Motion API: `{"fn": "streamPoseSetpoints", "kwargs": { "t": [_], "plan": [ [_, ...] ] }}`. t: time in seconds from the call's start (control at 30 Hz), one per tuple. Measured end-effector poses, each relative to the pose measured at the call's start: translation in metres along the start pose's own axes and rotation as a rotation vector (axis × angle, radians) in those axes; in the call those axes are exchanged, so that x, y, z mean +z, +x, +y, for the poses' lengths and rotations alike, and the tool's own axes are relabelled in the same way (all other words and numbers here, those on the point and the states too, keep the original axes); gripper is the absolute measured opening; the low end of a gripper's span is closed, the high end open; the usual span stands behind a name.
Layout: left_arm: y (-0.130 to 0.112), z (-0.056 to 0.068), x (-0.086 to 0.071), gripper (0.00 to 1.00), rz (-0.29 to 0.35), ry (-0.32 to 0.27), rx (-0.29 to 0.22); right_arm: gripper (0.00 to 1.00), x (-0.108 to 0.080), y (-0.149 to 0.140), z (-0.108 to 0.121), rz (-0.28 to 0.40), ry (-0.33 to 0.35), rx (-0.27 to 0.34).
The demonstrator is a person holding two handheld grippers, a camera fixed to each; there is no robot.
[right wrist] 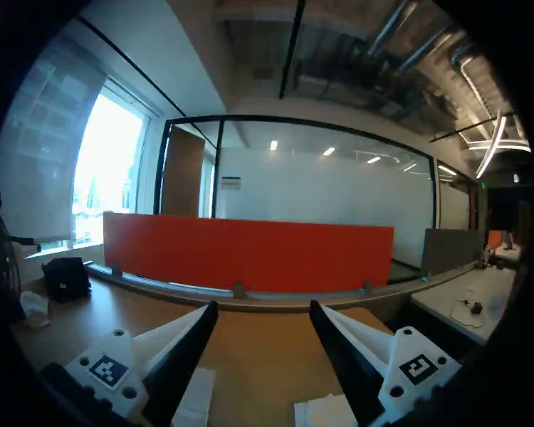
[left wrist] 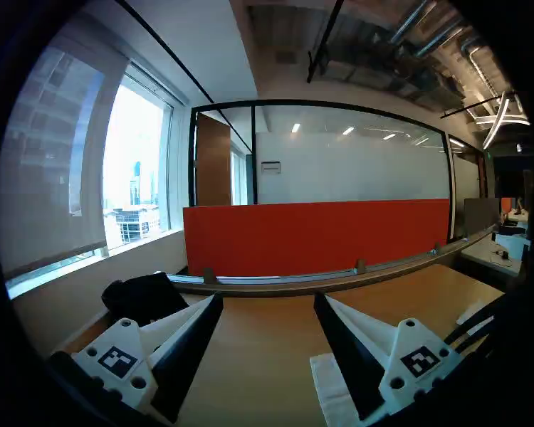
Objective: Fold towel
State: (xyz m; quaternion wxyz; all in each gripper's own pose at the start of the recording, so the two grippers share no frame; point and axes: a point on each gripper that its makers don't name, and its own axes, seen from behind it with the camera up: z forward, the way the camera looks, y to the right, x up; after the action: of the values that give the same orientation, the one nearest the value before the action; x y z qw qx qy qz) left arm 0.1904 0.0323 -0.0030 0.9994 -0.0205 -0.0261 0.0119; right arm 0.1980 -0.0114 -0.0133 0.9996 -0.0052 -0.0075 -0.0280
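In the left gripper view my left gripper (left wrist: 267,306) is open above the wooden desk (left wrist: 267,356), nothing between its fingers. A white towel (left wrist: 331,388) lies on the desk low down, partly under the right finger. In the right gripper view my right gripper (right wrist: 263,313) is also open over the desk (right wrist: 260,356). White towel pieces show below it: one strip (right wrist: 196,398) beside the left finger and another corner (right wrist: 324,411) by the right finger. Neither gripper touches the cloth.
An orange divider panel (left wrist: 317,235) stands along the desk's far edge, with a glass wall behind. A black bag (left wrist: 142,295) sits at the back left by the window, seen as the bag (right wrist: 66,277) in the right gripper view. A neighbouring white desk (right wrist: 466,299) holds cables.
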Motion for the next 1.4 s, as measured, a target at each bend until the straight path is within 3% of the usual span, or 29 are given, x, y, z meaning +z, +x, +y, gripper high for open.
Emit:
{"fn": "streamPoseSetpoints", "kwargs": {
  "t": [0.3,0.63,0.8,1.1,1.4],
  "plan": [
    [0.009,0.018,-0.002,0.95,-0.048,-0.085,0.031,1.00,0.002,0.009,-0.011,-0.053,0.079,-0.028],
    [-0.001,0.042,-0.011,0.95,-0.131,-0.207,0.088,1.00,-0.005,-0.010,-0.053,-0.172,0.305,-0.145],
    [-0.009,0.052,-0.016,0.95,-0.164,-0.253,0.101,1.00,-0.010,-0.016,-0.065,-0.212,0.373,-0.189],
    [-0.038,0.063,-0.022,0.95,-0.220,-0.296,0.148,1.00,-0.016,-0.044,-0.073,-0.273,0.421,-0.211],
    [-0.081,0.077,-0.029,0.95,-0.282,-0.326,0.151,1.00,-0.022,-0.085,-0.073,-0.343,0.440,-0.206]
  ]
}}
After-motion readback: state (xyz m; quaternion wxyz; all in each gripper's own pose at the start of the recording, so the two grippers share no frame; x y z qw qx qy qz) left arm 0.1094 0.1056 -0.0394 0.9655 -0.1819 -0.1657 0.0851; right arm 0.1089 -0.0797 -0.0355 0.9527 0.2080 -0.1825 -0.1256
